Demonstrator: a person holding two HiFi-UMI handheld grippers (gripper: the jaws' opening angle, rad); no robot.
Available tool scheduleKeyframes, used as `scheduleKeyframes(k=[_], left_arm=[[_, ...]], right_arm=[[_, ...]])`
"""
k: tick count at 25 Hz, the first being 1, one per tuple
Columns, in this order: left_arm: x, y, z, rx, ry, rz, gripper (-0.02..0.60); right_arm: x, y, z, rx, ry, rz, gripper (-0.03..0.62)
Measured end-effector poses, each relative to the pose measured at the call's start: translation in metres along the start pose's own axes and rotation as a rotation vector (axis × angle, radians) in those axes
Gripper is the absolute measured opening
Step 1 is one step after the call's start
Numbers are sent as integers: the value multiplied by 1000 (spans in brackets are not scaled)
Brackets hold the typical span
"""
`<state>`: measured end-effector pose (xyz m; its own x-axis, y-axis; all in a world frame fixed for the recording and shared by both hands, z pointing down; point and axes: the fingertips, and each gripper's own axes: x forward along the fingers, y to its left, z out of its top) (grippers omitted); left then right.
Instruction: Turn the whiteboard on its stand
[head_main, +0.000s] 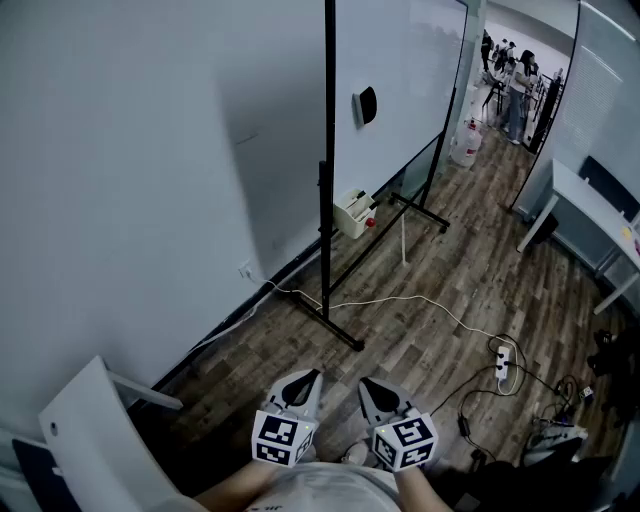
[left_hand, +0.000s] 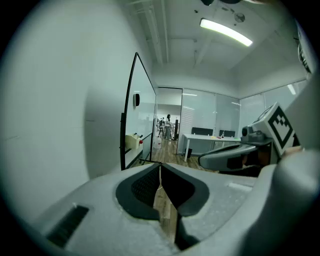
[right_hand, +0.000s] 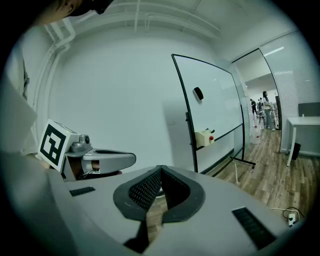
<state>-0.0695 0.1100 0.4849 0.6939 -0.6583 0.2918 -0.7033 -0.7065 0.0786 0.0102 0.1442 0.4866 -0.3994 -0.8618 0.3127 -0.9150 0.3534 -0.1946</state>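
**A:** What does the head view show?

**B:** One whiteboard (head_main: 395, 80), white in a thin black frame. It stands on a black stand (head_main: 328, 230) with two uprights, close along the wall (head_main: 130, 150). One dark round item (head_main: 367, 104) sits on the board's face. One white box (head_main: 352, 212) rests at the board's lower edge. The left tongs (head_main: 311, 375) and right tongs (head_main: 366, 384) sit side by side, well apart from the whiteboard, with open wood floor (head_main: 450, 260) between. One white cable (head_main: 400, 299) crosses the floor just this side of the stand's near foot and runs to one power strip (head_main: 504, 362). A white desk (head_main: 590, 200) stands well to the right of the whiteboard.

**A:** And the left gripper view?

**B:** The left tongs (left_hand: 160, 181) are closed tip to tip, with nothing between them. The whiteboard (left_hand: 144, 115) shows edge-on ahead, beside the wall. The right tongs (left_hand: 232, 158) are to its right.

**A:** The right gripper view?

**B:** The right tongs (right_hand: 160, 186) are also closed and empty. The whiteboard (right_hand: 212, 107) stands ahead and to the right, tilted slightly back. The left tongs (right_hand: 107, 160) are to its left.
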Motion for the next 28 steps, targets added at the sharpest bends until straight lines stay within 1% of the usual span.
scheduleKeyframes(k=[11,15,18,23,28], left_arm=[[-12,1,-5,1,-2,-4,18],[-18,3,-4,2,-7,-14,18],[-23,7,-3,4,-15,-21,18],[-39,17,-6,20,-18,-41,11],[-55,29,-13,31,-14,-56,11]], right_arm=[[-5,11,-3,-10,8,-5,6],[-9,11,0,36,-36,-42,6],[-9,15,0,35,-38,-63,6],[-4,34,-1,23,-28,-70,6],[5,56,-9,34,-24,-70,6]])
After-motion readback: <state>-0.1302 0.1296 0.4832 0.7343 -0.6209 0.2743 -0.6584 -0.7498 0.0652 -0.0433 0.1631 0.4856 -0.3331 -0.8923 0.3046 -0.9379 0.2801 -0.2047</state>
